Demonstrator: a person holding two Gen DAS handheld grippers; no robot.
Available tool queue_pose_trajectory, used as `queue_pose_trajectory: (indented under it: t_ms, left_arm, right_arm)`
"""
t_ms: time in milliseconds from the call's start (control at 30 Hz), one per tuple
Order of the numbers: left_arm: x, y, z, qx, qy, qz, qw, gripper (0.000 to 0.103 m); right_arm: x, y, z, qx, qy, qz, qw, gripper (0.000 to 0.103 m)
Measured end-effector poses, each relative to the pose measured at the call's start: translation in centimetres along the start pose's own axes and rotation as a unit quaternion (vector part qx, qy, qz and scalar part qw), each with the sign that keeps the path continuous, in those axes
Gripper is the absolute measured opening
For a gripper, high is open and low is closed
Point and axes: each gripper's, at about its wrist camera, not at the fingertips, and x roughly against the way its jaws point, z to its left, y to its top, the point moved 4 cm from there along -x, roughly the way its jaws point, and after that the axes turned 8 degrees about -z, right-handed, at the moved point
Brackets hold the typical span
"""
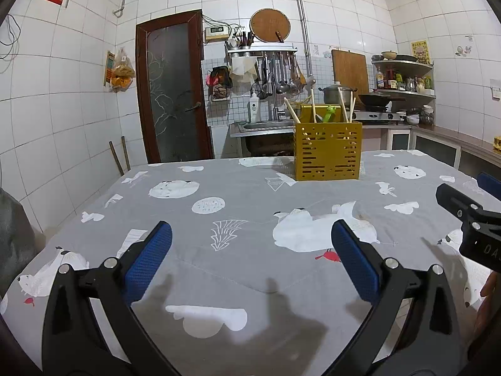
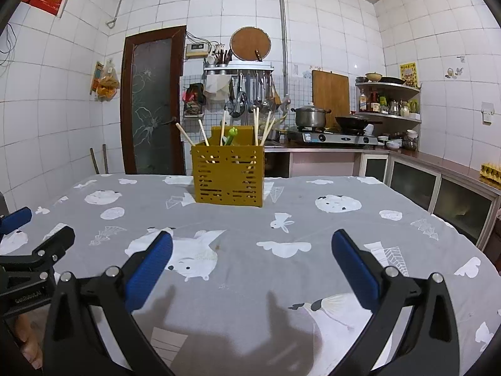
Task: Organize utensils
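A yellow perforated utensil holder (image 1: 327, 151) (image 2: 228, 175) stands upright at the far middle of the table. Several wooden chopsticks (image 1: 292, 110) (image 2: 203, 133) and a green-handled utensil (image 1: 329, 113) (image 2: 231, 134) stick out of its top. My left gripper (image 1: 252, 250) hovers open over the near part of the table, nothing between its blue pads. My right gripper (image 2: 252, 257) is open too and holds nothing. Each gripper shows at the edge of the other's view: the right gripper (image 1: 469, 216) in the left wrist view, the left gripper (image 2: 34, 247) in the right wrist view.
A grey tablecloth with white animal prints (image 1: 238, 194) (image 2: 313, 206) covers the table. Behind it are a sink (image 1: 266, 123), a gas stove with a pot (image 2: 310, 116) and a wok (image 2: 352, 122), hanging ladles, corner shelves and a dark door (image 1: 172, 94).
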Motion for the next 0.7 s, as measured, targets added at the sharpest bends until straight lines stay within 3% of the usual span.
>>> queue_pose_trajectory:
  t_ms: [700]
  left_arm:
    - [0.14, -0.09, -0.12, 0.003, -0.002, -0.002, 1.0, 0.098]
  right_arm:
    - [0.15, 0.19, -0.25, -0.002, -0.004, -0.004, 1.0, 0.099]
